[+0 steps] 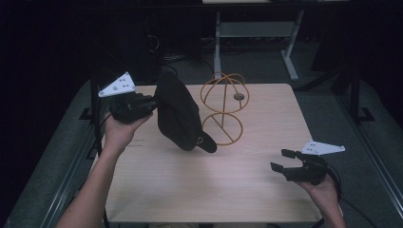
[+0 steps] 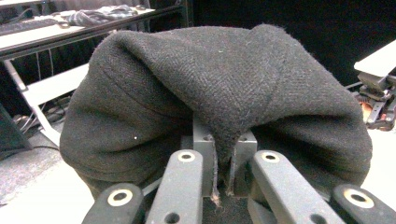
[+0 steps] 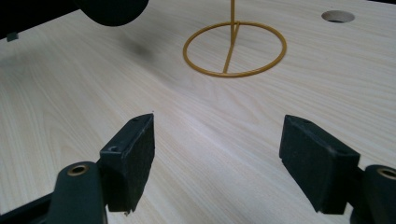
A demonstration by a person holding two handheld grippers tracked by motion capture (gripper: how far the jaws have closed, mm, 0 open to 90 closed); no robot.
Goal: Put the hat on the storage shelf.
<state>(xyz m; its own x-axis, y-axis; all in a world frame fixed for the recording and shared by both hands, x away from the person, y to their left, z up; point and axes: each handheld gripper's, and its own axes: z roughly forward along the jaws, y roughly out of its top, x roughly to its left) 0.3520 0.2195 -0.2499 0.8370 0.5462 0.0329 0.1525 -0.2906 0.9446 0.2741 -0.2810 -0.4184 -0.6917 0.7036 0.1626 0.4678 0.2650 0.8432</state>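
A black wool cap (image 1: 179, 114) hangs above the left half of the table, its brim (image 1: 207, 142) pointing down. My left gripper (image 1: 153, 102) is shut on the cap's edge; in the left gripper view the cap (image 2: 210, 93) bulges over the jaws, its fabric pinched between them at the gripper (image 2: 223, 168). A gold wire hat stand (image 1: 223, 107) rises just right of the cap, its ring base (image 3: 235, 48) flat on the table. My right gripper (image 1: 283, 160) hovers low near the table's right front corner, open with nothing between its pads (image 3: 133, 158).
The light wooden table (image 1: 247, 190) has a round hole (image 1: 239, 96) near the back, behind the stand. A white desk frame (image 1: 285, 42) stands on the floor beyond the table. Dark floor surrounds the table.
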